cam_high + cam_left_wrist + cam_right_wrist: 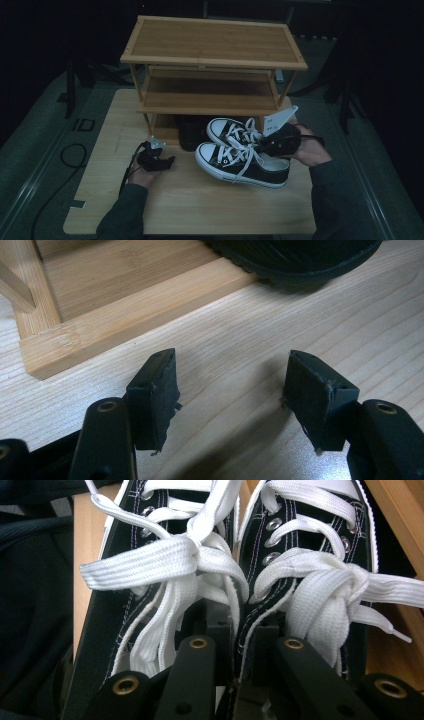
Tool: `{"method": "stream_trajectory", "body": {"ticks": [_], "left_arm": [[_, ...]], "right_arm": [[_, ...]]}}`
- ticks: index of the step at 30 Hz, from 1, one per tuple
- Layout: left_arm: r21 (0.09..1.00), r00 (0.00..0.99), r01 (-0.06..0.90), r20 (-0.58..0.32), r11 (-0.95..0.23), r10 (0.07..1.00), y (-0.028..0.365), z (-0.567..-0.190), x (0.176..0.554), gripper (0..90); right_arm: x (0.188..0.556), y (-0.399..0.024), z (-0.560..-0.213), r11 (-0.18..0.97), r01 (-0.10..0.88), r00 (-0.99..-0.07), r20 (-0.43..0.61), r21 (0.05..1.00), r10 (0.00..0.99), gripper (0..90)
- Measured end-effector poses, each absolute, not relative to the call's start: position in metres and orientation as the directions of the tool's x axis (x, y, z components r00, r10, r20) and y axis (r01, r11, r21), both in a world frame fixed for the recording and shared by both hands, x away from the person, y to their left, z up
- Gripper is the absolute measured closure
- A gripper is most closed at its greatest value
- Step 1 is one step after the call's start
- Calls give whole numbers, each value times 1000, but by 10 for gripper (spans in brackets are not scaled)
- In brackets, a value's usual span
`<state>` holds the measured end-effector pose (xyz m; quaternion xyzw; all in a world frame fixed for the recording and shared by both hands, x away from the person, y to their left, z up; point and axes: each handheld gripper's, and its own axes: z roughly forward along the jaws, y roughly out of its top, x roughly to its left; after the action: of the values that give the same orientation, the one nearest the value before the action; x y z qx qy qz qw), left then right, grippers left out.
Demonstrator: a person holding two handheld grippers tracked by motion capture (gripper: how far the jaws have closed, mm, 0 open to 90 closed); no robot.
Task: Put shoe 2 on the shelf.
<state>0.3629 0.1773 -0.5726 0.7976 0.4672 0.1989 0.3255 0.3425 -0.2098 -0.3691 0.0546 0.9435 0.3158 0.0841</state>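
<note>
**K:** Right, high view first. What's on the table?

**M:** Pale wooden table (pixel 200 210). Three-tier bamboo shoe rack (pixel 212 55) at the far side. Pair of black canvas sneakers with white laces and white soles (pixel 242 157) sits right of centre, just in front of the rack, toes pointing left. Right gripper (pixel 272 145) is at the heel end of the pair. Left gripper (pixel 167 161) is low over the table, well left of the shoes, nothing in it.

**K:** Left gripper view?

**M:** Jaws wide apart, bare tabletop between the pads (pixel 155 397). Rack's bottom frame is far left, a dark rubber sole edge (pixel 300 265) at the top.

**K:** Right gripper view?

**M:** Jaws narrow, pinching the two inner collars of the sneakers together. One pad inside each shoe. Lace bows lie just beyond the jaws, rack wood at the right edge.
</note>
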Motion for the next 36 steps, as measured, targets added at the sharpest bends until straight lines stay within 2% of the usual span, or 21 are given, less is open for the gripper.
{"method": "stream_trajectory", "body": {"ticks": [24, 36], "left_arm": [[705, 484, 616, 13, -352, 875, 177, -573, 363, 385], [705, 485, 616, 13, -352, 874, 177, -573, 363, 385]], "right_arm": [[347, -194, -351, 796, -10, -986, -138, 605, 93, 840], [355, -198, -334, 772, -4, -984, -141, 636, 112, 840]]}}
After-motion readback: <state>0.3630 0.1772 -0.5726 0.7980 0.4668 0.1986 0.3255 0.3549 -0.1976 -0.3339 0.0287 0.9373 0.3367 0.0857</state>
